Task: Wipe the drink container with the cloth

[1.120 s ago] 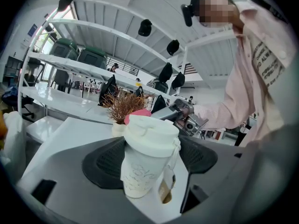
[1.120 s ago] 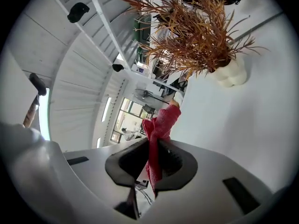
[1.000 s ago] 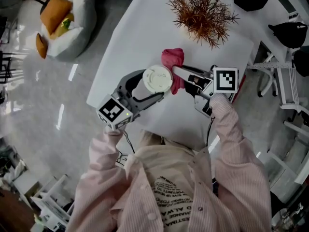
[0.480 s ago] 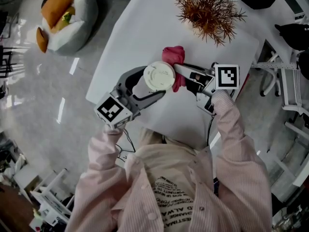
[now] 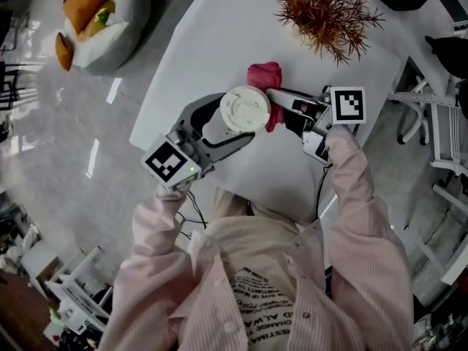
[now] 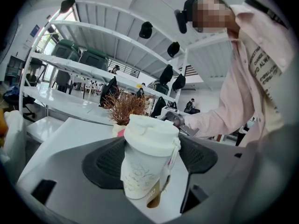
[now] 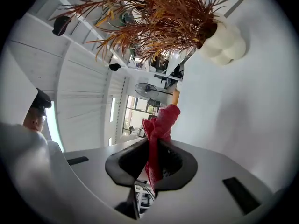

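A white lidded drink cup (image 5: 244, 109) (image 6: 147, 160) is held above the white table (image 5: 212, 42), my left gripper (image 5: 232, 126) (image 6: 149, 160) shut on its sides. A red cloth (image 5: 265, 79) (image 7: 159, 129) is bunched against the cup's far right side. My right gripper (image 5: 276, 108) (image 7: 152, 164) is shut on that cloth, coming in from the right. In the left gripper view the cup stands upright between the two dark pads (image 6: 105, 160), and a strip of red shows behind it.
A dried reddish plant in a white pot (image 5: 325, 9) (image 7: 219, 41) stands at the table's far side. Left of the table on the floor sits a white beanbag with orange cushions (image 5: 99, 20). Chairs (image 5: 439, 123) stand to the right.
Both grippers, with the cup and the cloth, have shifted slightly right and away from me. The cloth stays pressed to the cup.
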A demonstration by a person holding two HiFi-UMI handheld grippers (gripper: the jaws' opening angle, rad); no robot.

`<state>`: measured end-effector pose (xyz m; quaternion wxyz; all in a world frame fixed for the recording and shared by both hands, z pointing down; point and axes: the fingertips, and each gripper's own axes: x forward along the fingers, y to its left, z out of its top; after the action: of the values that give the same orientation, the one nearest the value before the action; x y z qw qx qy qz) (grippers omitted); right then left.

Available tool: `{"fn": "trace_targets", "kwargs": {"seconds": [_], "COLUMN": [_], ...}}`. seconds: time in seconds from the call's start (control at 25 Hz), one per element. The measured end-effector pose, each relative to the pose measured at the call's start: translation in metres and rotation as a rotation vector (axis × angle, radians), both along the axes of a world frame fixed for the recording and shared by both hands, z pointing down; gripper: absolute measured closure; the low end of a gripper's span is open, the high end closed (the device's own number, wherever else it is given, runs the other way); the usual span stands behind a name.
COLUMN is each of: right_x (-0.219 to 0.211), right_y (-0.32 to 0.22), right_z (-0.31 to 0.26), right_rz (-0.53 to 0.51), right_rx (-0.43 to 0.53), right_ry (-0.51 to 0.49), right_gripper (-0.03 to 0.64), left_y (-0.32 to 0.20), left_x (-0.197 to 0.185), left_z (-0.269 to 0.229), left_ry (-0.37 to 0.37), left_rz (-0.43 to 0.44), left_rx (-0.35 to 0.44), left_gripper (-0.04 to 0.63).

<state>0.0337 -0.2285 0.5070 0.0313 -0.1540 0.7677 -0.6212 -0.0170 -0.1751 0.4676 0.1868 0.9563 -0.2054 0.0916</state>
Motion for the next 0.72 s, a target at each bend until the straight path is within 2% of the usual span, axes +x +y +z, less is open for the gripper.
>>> {"fn": "trace_targets", "kwargs": {"seconds": [0.72], "right_x": [-0.004], "right_y": [-0.002], "right_z": [0.049], "right_rz": [-0.043], "right_rx": [-0.057], "right_ry": [0.050], "right_gripper": [0.578], "left_y": [-0.001], "left_x": [0.000], "left_z": [0.000], "left_ry": [0.009], "left_rz": [-0.004], "left_rx": [-0.006], "left_gripper": [0.235]}}
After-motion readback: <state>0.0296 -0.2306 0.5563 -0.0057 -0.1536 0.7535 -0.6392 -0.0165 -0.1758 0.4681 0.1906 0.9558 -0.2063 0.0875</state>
